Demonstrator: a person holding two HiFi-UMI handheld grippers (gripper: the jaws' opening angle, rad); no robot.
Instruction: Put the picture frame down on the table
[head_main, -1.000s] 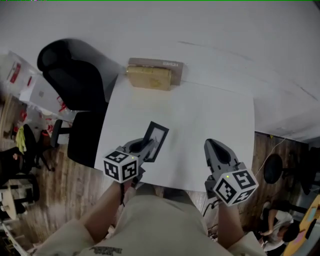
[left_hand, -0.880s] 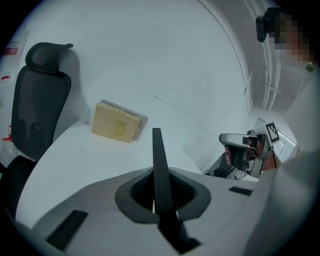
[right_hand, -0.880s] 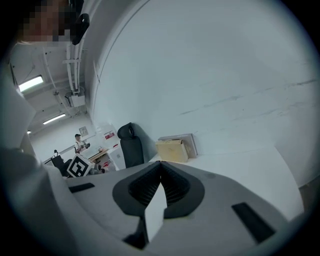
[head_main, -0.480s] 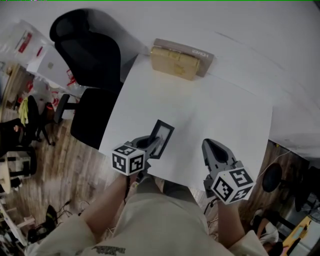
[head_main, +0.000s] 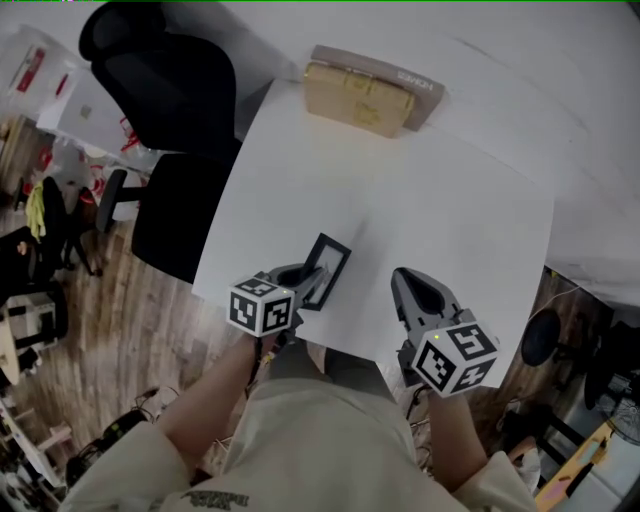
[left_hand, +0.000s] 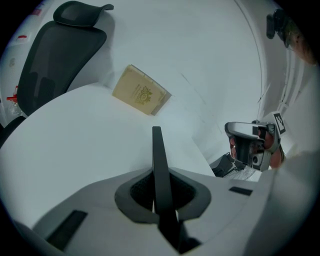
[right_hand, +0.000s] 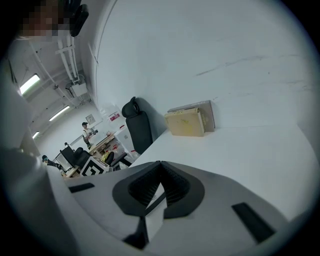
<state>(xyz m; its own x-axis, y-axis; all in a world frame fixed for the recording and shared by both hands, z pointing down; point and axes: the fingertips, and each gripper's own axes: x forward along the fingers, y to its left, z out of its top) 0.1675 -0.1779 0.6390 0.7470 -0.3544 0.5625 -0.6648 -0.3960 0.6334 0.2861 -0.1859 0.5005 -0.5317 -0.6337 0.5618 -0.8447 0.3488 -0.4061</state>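
Observation:
A black picture frame (head_main: 326, 264) with a pale middle is clamped by its near edge in my left gripper (head_main: 312, 284), which is shut on it over the front part of the white table (head_main: 450, 210). In the left gripper view the frame (left_hand: 157, 145) shows edge-on, standing upright between the jaws of the left gripper (left_hand: 156, 175). Whether it touches the table I cannot tell. My right gripper (head_main: 403, 280) hovers to the frame's right, a short gap away. Its jaws meet in the right gripper view (right_hand: 160, 164) and hold nothing.
A tan box (head_main: 358, 98) leans on a grey-brown box (head_main: 412, 82) at the table's far edge, against the wall. A black office chair (head_main: 165, 90) stands at the table's left side. Wooden floor lies beyond the front edge, with desks and people further off.
The left gripper keeps its hold on the frame. The right gripper has drifted a little left, closer to the frame. The head camera has shifted, so the table sits differently in view.

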